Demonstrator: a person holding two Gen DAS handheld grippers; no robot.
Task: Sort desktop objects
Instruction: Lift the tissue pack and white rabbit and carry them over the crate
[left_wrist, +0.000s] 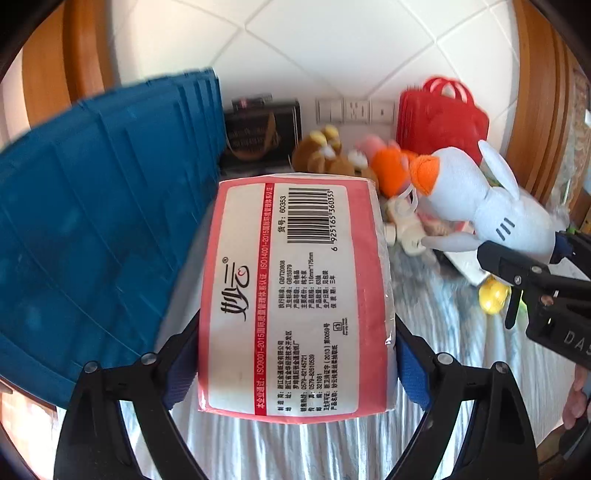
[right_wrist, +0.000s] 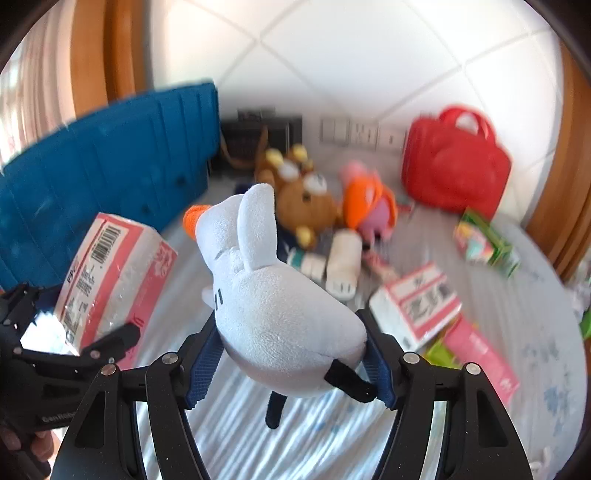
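Observation:
My left gripper (left_wrist: 295, 365) is shut on a pink and white tissue pack (left_wrist: 295, 295) and holds it above the striped cloth, next to a blue bin (left_wrist: 103, 221). The pack also shows in the right wrist view (right_wrist: 110, 280), with the left gripper (right_wrist: 74, 350) around it. My right gripper (right_wrist: 291, 369) is shut on a white plush goose (right_wrist: 273, 295) with an orange beak, held off the cloth. The goose also shows in the left wrist view (left_wrist: 480, 199), with the right gripper (left_wrist: 532, 273) at its tail end.
A brown plush bear (right_wrist: 303, 199), a pink and orange plush (right_wrist: 365, 206), a red case (right_wrist: 454, 166), a dark box (right_wrist: 258, 144), small cartons (right_wrist: 417, 302) and a green box (right_wrist: 487, 240) lie on the cloth (right_wrist: 517, 332). A yellow toy (left_wrist: 493, 293) lies below the right gripper.

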